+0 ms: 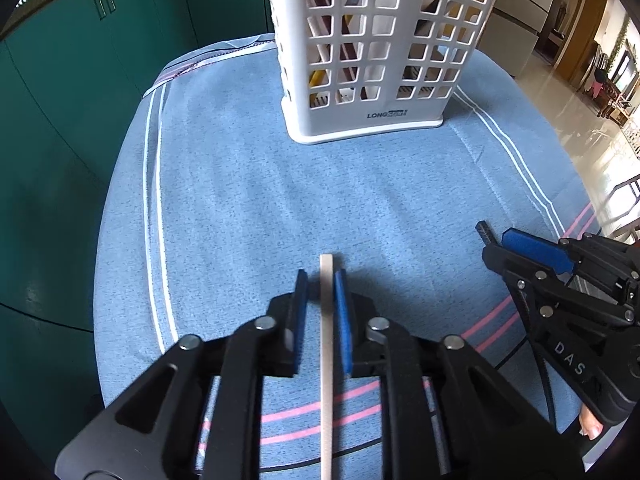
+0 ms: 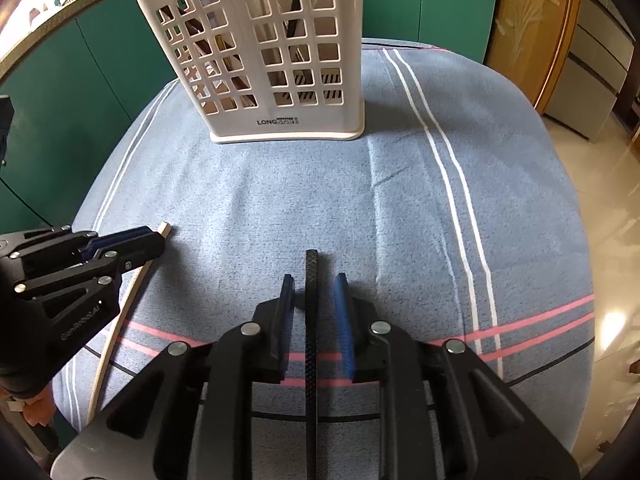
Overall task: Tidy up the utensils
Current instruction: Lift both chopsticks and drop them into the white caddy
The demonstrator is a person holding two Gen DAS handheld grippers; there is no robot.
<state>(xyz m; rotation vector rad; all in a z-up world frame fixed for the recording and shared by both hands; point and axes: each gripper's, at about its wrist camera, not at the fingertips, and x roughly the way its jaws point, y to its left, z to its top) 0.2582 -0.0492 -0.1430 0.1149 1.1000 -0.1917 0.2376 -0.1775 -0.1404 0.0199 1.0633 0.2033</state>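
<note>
Green cabinets wrap the room behind, and a blue striped cloth covers the table. Straight ahead of both sets of fingers sits a white slotted basket already holding a few utensils, nothing in between. The left gripper has a pale chopstick between its pads, gap on one side, so not clamped. The right gripper sits loose around a black chopstick.

Bright daylight glares off the polished floor; both views sharp, strongly bowed and dark-vignetted at edges.
</note>
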